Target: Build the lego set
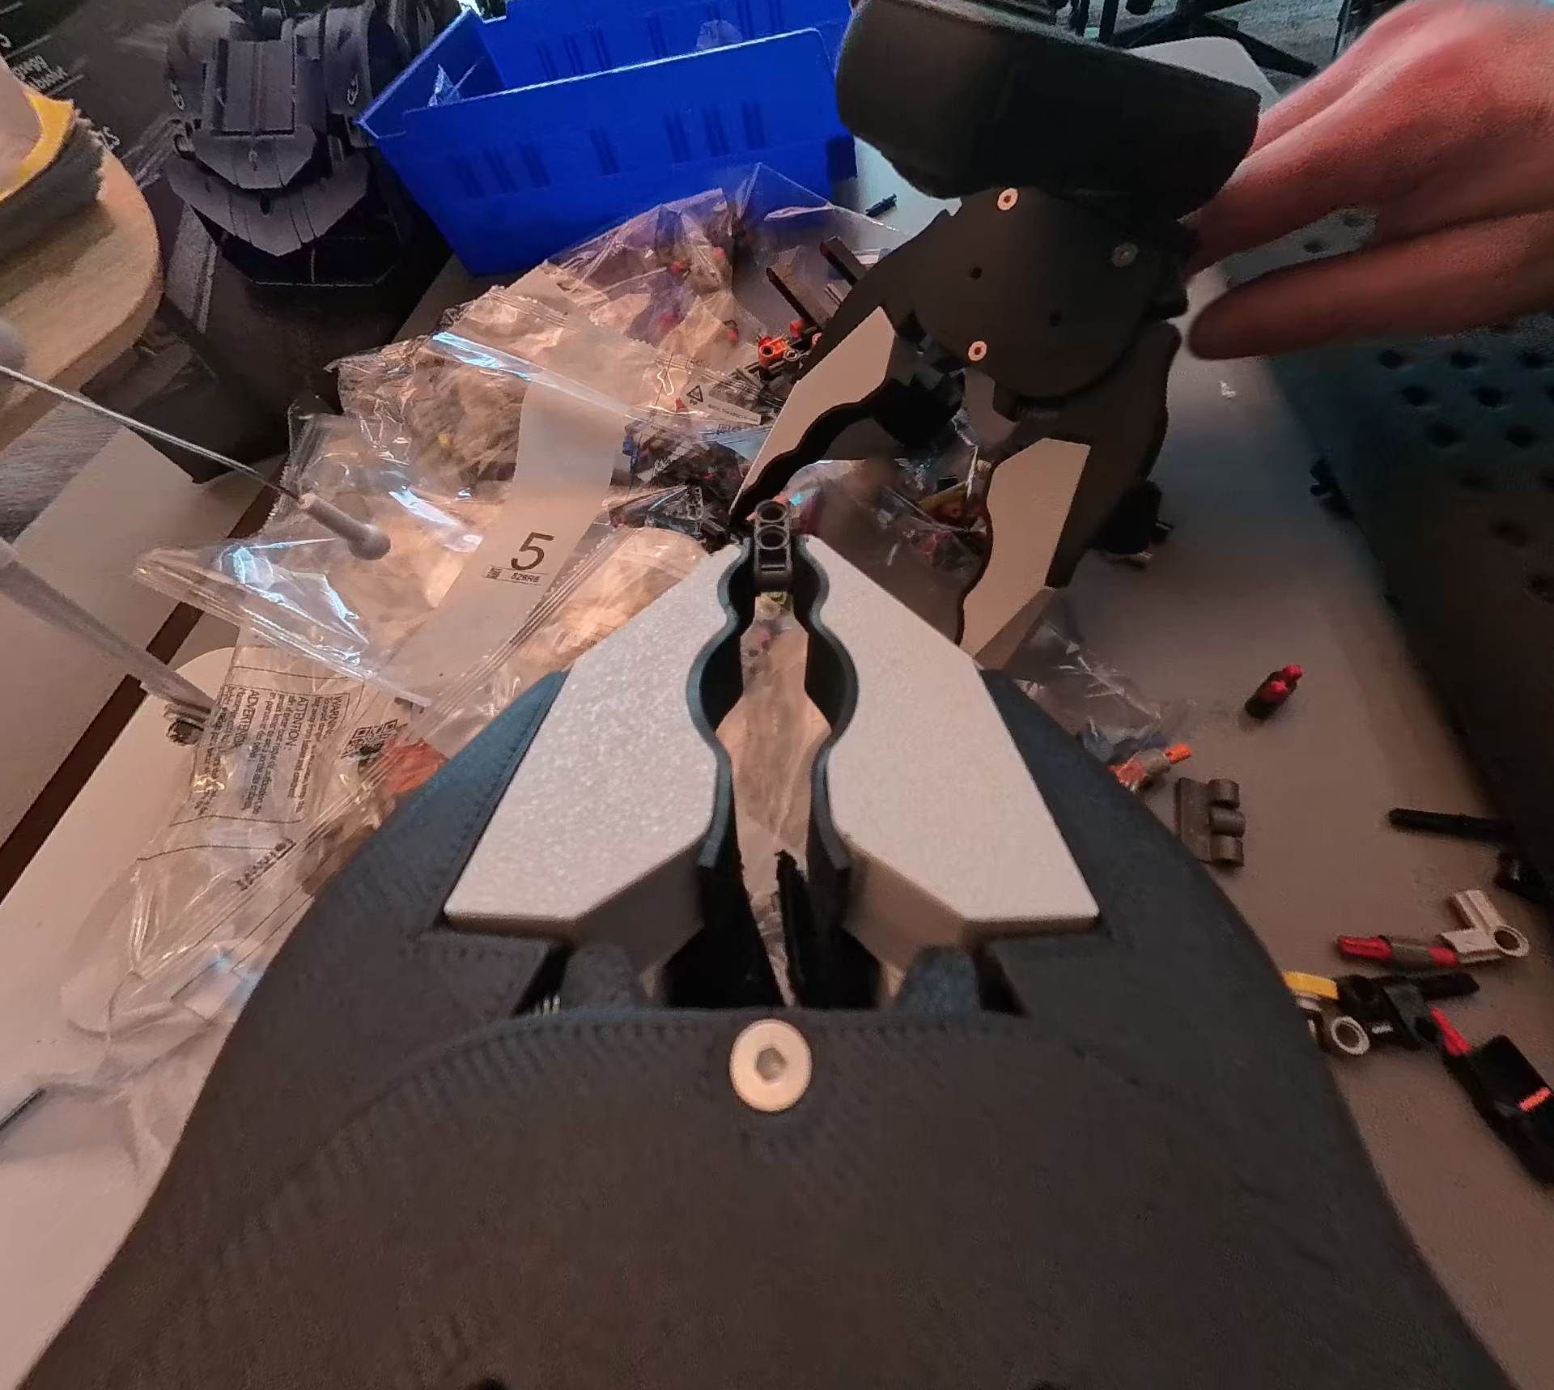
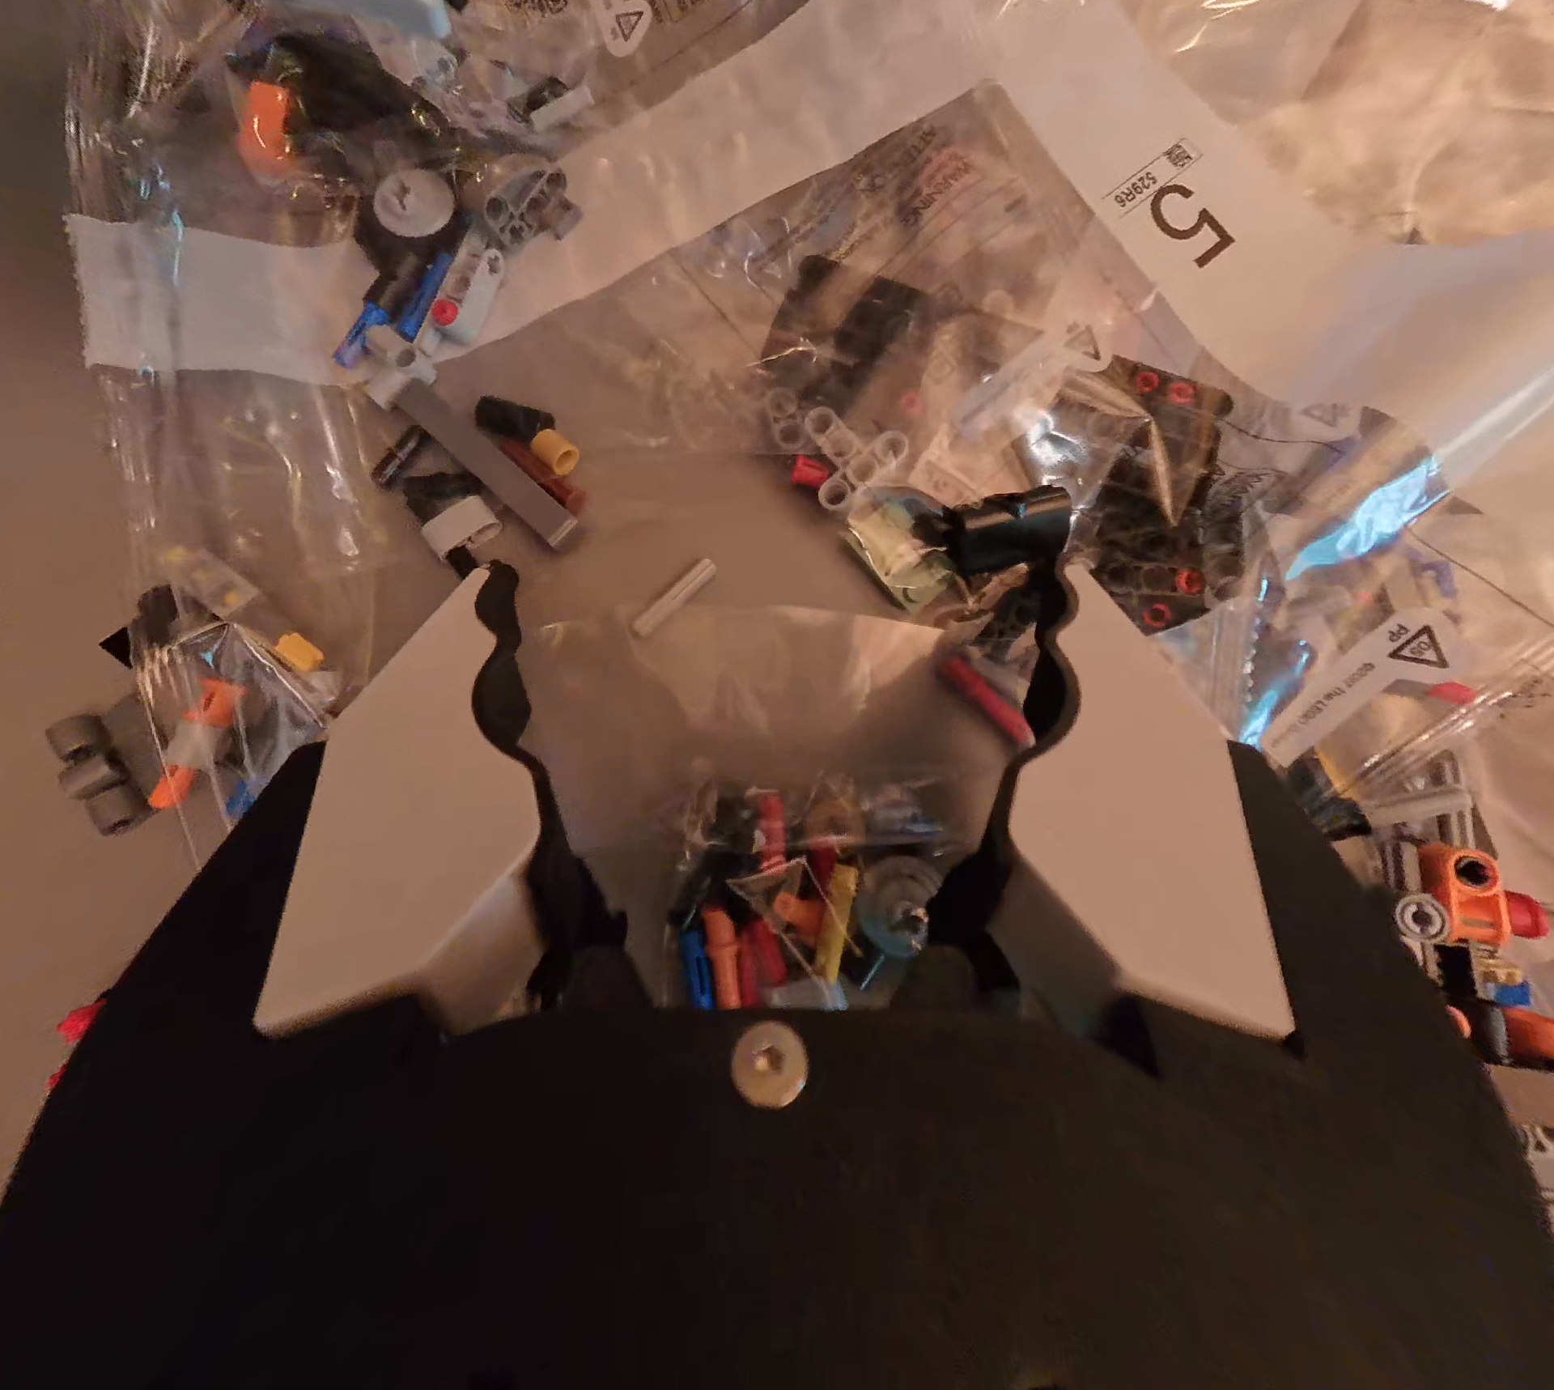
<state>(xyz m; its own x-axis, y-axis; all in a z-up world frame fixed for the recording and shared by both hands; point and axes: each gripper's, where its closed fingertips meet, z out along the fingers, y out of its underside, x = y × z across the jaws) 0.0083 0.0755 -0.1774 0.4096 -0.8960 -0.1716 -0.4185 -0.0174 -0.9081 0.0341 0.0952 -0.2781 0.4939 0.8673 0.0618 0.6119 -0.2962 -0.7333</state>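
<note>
Lego piece [image 1: 774, 540] first: a small black connector with round pin holes stacked along its face, glossy hard plastic, pinched upright at the very tips of the left gripper [image 1: 775, 546], whose jaws are clamped on it. Those fingers [image 1: 622, 744] are pale grey with a grainy, speckled surface and a wavy black inner edge.

Just ahead of the left gripper and slightly to its right, the right gripper [image 2: 769, 580] hangs tips down over the parts with its jaws spread wide and nothing between them; a bare hand [image 1: 1396, 172], blurred, holds it from the far right. In the right wrist view the black connector sits just off the right fingertip, and whether it touches that finger is hard to tell.

Crinkled clear plastic bags [image 2: 925, 374] of small coloured pins and beams lie beneath and beyond both grippers on a smooth grey table [image 1: 1261, 618], their contents muddled by glare. Loose red, black and grey pieces [image 1: 1396, 954] lie to the left gripper's right. Farther ahead stand blue plastic bins [image 1: 605, 147].
</note>
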